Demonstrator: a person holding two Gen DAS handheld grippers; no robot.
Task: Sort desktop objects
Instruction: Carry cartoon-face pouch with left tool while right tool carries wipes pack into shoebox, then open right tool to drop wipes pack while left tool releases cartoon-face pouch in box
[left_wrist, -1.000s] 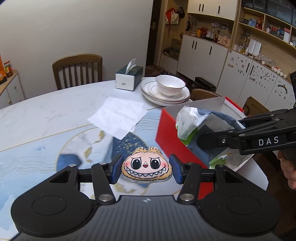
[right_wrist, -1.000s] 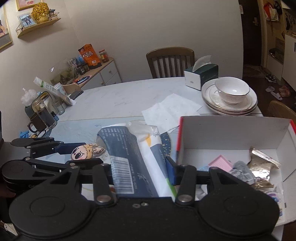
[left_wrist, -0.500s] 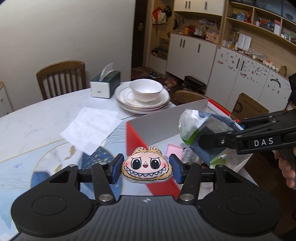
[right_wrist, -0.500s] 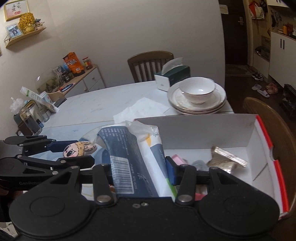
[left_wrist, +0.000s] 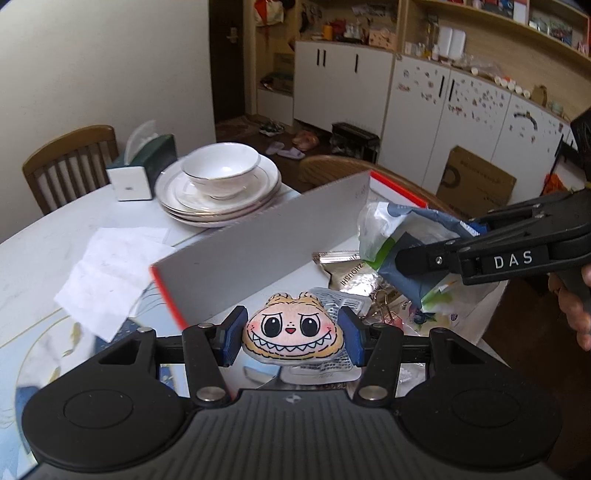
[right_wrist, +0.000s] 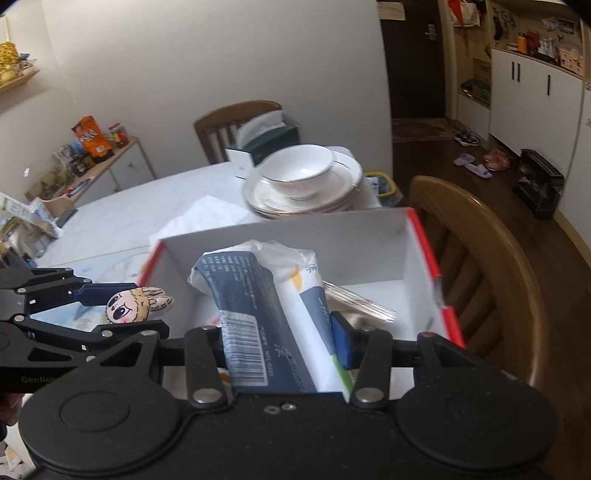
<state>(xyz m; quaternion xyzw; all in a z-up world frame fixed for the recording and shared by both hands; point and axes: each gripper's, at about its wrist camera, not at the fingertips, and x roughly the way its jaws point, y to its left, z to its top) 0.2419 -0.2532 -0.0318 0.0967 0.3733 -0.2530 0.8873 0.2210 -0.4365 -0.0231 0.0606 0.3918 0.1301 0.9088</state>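
My left gripper (left_wrist: 291, 334) is shut on a small flat toy with a grinning cartoon face (left_wrist: 291, 330), held over the near corner of a red-edged white box (left_wrist: 258, 254). In the right wrist view the toy (right_wrist: 136, 304) hangs just left of the box wall (right_wrist: 280, 240). My right gripper (right_wrist: 280, 345) is shut on a blue and white tissue pack (right_wrist: 258, 314) above the box's inside. The left wrist view shows that pack (left_wrist: 410, 240) and the right gripper (left_wrist: 399, 260) at the right. Foil wrappers (left_wrist: 347, 273) and small items lie in the box.
Stacked plates with a white bowl (left_wrist: 219, 173) and a green tissue box (left_wrist: 142, 166) stand on the marble table behind the box. A white paper sheet (left_wrist: 107, 269) lies to the left. A wooden chair (right_wrist: 491, 273) stands close to the box's right side.
Both grippers have moved right with their loads, from over the table to over the box. The toy now hangs above the box's near corner, the tissue pack above its inside.
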